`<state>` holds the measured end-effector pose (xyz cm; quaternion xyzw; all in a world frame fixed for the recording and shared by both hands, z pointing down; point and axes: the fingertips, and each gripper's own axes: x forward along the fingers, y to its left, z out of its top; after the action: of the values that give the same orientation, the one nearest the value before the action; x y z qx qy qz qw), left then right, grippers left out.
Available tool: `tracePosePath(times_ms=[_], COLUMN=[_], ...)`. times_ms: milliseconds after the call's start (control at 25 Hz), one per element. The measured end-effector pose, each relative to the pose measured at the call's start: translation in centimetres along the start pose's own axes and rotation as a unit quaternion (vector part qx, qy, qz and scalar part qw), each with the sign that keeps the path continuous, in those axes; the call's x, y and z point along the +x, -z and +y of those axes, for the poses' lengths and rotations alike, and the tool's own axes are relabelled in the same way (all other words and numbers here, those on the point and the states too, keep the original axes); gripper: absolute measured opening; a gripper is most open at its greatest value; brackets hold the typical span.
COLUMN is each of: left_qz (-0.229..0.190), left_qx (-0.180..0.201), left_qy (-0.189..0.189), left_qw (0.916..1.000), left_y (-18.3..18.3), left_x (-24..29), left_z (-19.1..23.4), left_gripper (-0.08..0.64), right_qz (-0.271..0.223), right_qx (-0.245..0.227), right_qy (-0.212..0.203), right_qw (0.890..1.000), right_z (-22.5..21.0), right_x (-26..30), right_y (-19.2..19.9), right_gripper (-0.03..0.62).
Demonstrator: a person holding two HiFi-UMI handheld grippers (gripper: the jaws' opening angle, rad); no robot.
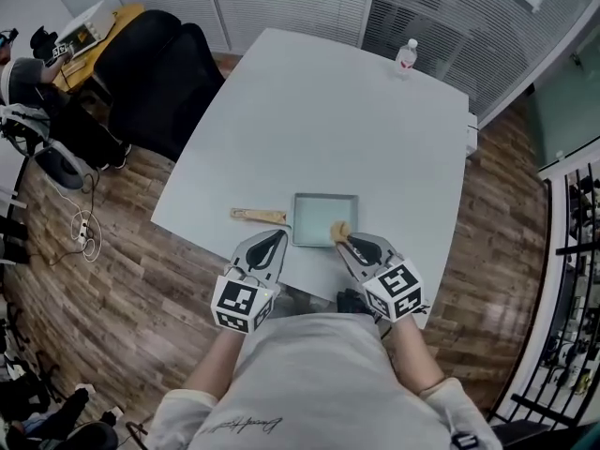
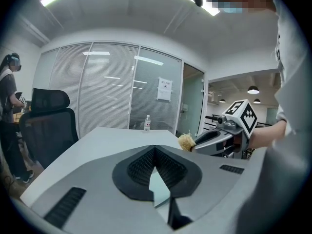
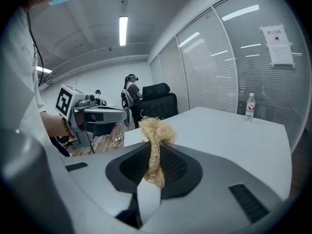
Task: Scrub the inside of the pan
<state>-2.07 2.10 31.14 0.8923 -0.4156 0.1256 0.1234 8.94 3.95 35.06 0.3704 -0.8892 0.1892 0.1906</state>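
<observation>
A square pale-teal pan with a wooden handle pointing left lies near the table's front edge. My right gripper is shut on a tan fibrous scrubber, which hangs over the pan's near right corner. In the right gripper view the scrubber sticks up from between the closed jaws of that gripper. My left gripper is shut with nothing in it, just in front of the pan's near left corner. In its own view the left gripper has its jaws together, and the scrubber shows at the right.
The white table carries a water bottle at its far edge. A black office chair stands at the table's left side. A person sits at a desk far left. Cables lie on the wooden floor.
</observation>
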Motion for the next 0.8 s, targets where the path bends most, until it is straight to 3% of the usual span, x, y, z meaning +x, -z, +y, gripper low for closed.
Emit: tracePosePath(times_ms=[800], left_qz=[0.055], left_qx=[0.018], left_qy=[0.033], left_qw=[0.9978], left_y=[2.1], left_x=[2.9], left_z=[5.3], left_gripper=[0.011], right_qz=[0.041], right_qx=[0.026], right_qy=[0.026], right_qw=[0.998], right_z=[-2.5], right_x=[4.0], right_y=[0.9], right_gripper=[0.069])
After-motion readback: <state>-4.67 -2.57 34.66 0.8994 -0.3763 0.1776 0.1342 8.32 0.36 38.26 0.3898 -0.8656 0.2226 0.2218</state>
